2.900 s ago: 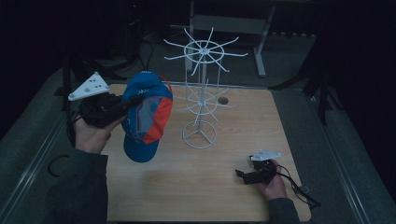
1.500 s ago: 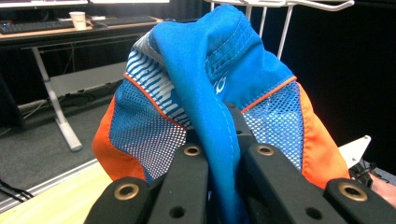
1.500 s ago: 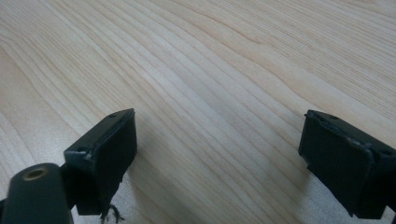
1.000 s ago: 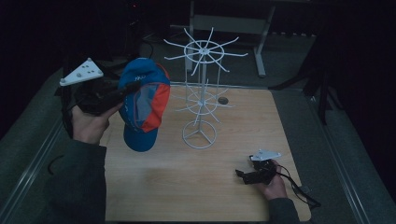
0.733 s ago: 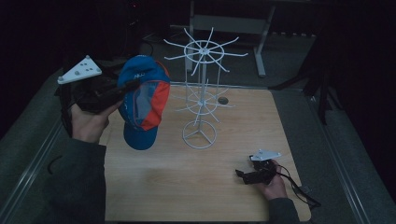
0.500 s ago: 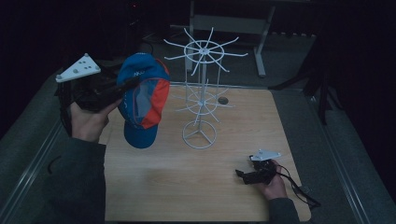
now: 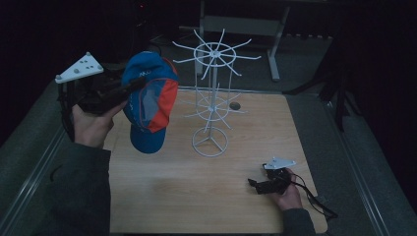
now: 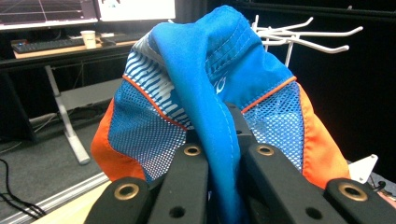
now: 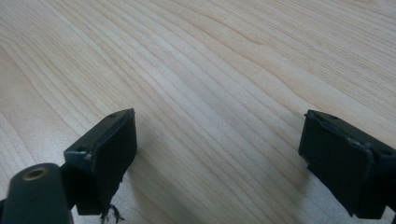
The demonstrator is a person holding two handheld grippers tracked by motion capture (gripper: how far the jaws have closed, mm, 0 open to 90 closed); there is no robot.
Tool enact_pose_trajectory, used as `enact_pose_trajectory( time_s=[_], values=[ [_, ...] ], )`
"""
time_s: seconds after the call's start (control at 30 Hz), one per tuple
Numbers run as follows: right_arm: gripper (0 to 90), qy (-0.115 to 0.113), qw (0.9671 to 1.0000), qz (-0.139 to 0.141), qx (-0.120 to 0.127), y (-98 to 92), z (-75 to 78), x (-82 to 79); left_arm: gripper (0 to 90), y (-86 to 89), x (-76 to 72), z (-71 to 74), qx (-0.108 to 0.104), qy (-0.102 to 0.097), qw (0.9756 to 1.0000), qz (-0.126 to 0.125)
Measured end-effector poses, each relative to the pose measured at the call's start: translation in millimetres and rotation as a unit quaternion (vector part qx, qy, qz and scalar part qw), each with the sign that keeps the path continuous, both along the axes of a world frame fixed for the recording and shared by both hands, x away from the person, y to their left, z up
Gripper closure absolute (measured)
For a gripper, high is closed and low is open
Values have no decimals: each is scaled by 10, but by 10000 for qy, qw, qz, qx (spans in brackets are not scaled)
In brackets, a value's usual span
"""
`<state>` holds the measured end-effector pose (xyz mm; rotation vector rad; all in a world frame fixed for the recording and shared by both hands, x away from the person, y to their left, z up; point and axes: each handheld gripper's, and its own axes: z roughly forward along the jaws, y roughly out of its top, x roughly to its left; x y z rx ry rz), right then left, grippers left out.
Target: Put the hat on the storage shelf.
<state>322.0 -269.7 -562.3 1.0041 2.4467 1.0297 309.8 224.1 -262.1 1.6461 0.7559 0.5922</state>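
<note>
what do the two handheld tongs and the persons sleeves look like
Both tongs are black. The left tongs carry a pale grey three-cornered plate with small studs, and brass-coloured rivets show along the jaws in the left gripper view. The right tongs have a similar plate and a black cable trailing off. The sleeves are dark grey.

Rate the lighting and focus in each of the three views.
High view: dim, dark surroundings, cap and white wire rack readable. Left gripper view: brighter, cap mesh sharp, black jaws nearest the lens soft. Right gripper view: evenly lit wooden tabletop, grain crisp, soft shadows beside the jaws.
</note>
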Motion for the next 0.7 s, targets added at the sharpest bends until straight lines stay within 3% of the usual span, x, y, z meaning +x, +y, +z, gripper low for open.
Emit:
enact_pose_trajectory(
  time_s=[0.7],
  values=[
    [113, 0, 10000, -1, 1, 0, 0, 0, 900, 58, -3, 90, -241, -98, 9997, 18]
  ],
)
